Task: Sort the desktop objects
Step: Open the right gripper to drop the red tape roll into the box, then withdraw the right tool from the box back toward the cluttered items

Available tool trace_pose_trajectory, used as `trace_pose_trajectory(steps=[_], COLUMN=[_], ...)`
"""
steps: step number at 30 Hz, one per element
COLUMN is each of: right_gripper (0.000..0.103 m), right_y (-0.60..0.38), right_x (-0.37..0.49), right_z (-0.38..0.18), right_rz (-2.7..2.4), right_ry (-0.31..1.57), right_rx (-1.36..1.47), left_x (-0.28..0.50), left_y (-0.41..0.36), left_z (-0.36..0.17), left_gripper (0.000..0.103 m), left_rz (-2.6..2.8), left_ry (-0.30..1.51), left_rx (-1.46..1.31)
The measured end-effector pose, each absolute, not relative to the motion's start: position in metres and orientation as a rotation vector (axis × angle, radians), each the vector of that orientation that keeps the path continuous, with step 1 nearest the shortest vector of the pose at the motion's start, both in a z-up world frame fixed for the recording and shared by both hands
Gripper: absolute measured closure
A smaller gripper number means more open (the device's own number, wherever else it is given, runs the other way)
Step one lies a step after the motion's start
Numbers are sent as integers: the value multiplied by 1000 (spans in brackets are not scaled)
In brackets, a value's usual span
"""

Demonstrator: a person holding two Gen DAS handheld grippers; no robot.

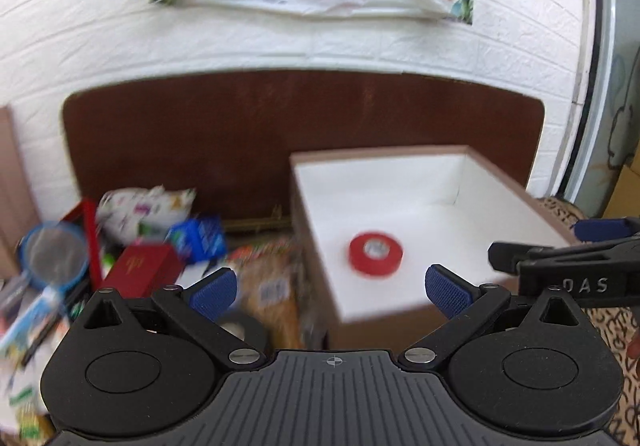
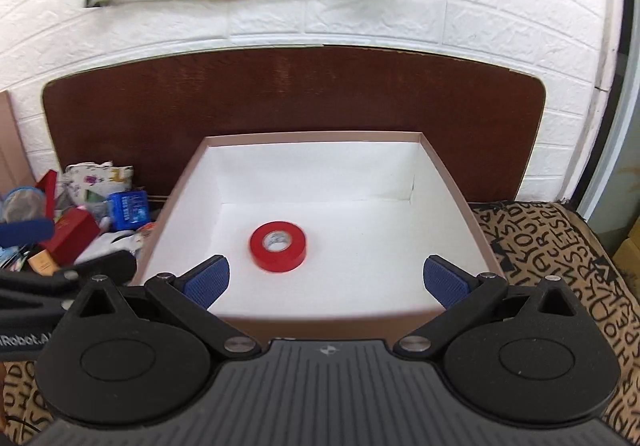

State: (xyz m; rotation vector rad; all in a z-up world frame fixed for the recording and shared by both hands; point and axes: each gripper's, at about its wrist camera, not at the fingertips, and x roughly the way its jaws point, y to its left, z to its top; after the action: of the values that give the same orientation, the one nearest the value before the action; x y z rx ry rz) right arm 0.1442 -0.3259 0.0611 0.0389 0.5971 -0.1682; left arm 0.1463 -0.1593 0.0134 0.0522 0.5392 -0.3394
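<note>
While the red tape roll (image 2: 279, 246) is lying flat inside the white-lined box (image 2: 448, 182), the pile of unsorted objects (image 1: 132, 246) is sitting left of the box, nearer the left gripper (image 1: 332, 286), both grippers' jaws spreading wide and empty, the right gripper (image 2: 326, 282) facing the box.

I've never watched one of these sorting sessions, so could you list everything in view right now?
Box: one, white inside, brown rim, centre.
Tape roll: one, red, lying flat in the box.
Clutter pile: many mixed items, left of the box.
Small red box: one, in the pile.
Blue packet: one, in the pile.
Lettered cloth: one, tan and black, under the box.
Left gripper: black, blue pads, open, empty.
Right gripper: the same, open, empty.
</note>
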Motion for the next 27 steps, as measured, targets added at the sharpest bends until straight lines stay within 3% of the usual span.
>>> trace_pose_trajectory(steps=[17,27], right_gripper=[0,0], right_y=[-260,-238], right_x=[45,10], right_z=[22,18], right_rz=[-78,2], right_ry=[585,584], right_rx=[99,138], left_x=[35,-14], left_y=[-92,-35], left_z=[-31,-14], left_gripper=[0,0], left_rz=[-254,-163], left_ry=[606,590], left_rx=[104,109])
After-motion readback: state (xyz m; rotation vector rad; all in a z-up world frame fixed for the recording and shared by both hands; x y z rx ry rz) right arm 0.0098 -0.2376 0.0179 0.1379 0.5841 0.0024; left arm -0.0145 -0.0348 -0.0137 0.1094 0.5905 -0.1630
